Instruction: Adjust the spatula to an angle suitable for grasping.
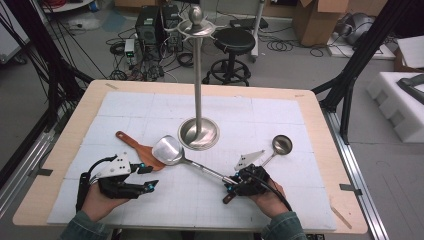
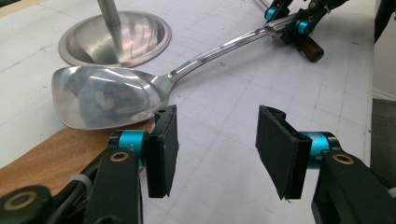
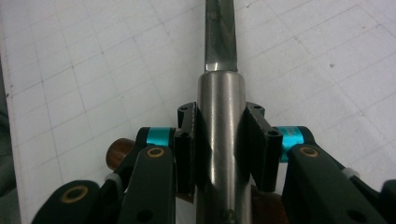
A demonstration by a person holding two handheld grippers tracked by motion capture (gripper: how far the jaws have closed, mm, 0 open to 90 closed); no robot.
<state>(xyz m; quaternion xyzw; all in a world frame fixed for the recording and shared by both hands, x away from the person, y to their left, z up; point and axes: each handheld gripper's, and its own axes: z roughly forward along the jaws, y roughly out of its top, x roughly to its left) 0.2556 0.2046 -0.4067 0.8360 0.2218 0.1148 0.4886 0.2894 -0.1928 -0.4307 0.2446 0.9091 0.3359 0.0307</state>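
The right gripper (image 3: pixel 219 149) has its 2 fingers (image 3: pixel 187 149) clamped on the turner's (image 1: pixel 169 150) steel handle, whose blade lies far ahead of them. The left gripper (image 2: pixel 215 149) is spread with nothing between its fingers (image 2: pixel 163 149); the blade lies just beyond them, on a wooden spatula (image 2: pixel 51 158).

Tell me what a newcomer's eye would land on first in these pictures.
The tall metal stand rises from its round base at the middle of the white mat. In front of it, the steel spatula lies with its blade over the wooden spatula, while the right hand-held gripper clamps its handle. A small ladle lies to the right.
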